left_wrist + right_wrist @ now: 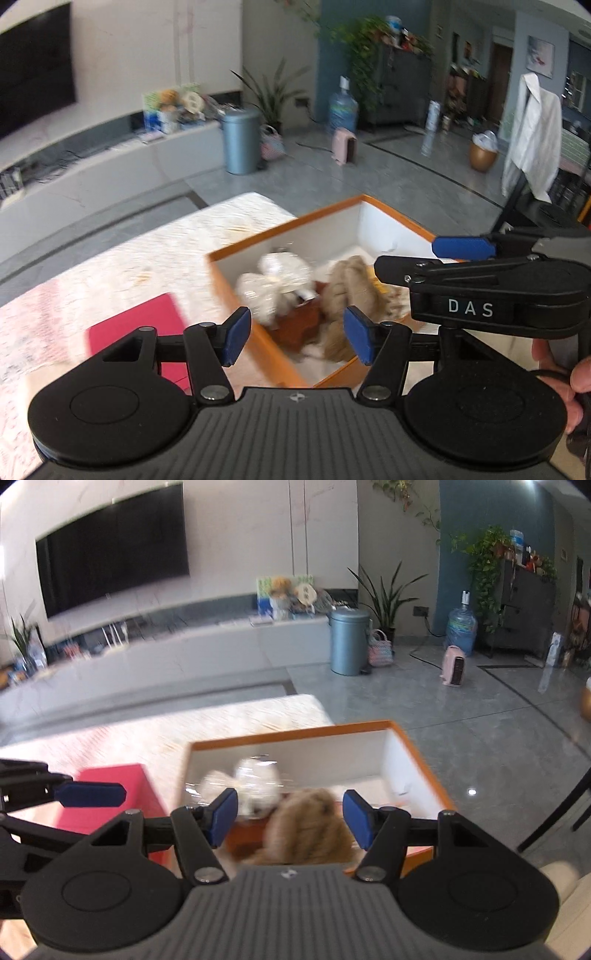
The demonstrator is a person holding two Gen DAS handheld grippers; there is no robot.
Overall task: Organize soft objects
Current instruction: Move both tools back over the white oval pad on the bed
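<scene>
An orange-rimmed white box [258, 238] [295, 734] stands on a pale patterned table. Inside it lie a white plastic-wrapped soft bundle [275, 282] [247, 786], a tan furry plush [351, 288] [310, 823] and a brown item [301, 323]. My left gripper [297, 334] is open and empty above the box's near corner. My right gripper [290, 818] is open and empty above the plush; its blue fingertip [463, 247] shows at the right of the left wrist view. The left gripper's blue fingertip [90, 794] shows at the left of the right wrist view.
A red flat item [136, 328] [110, 786] lies on the table [110, 266] left of the box. Beyond the table are a grey floor, a blue bin [240, 142], a TV bench and a white shirt on a stand [532, 136].
</scene>
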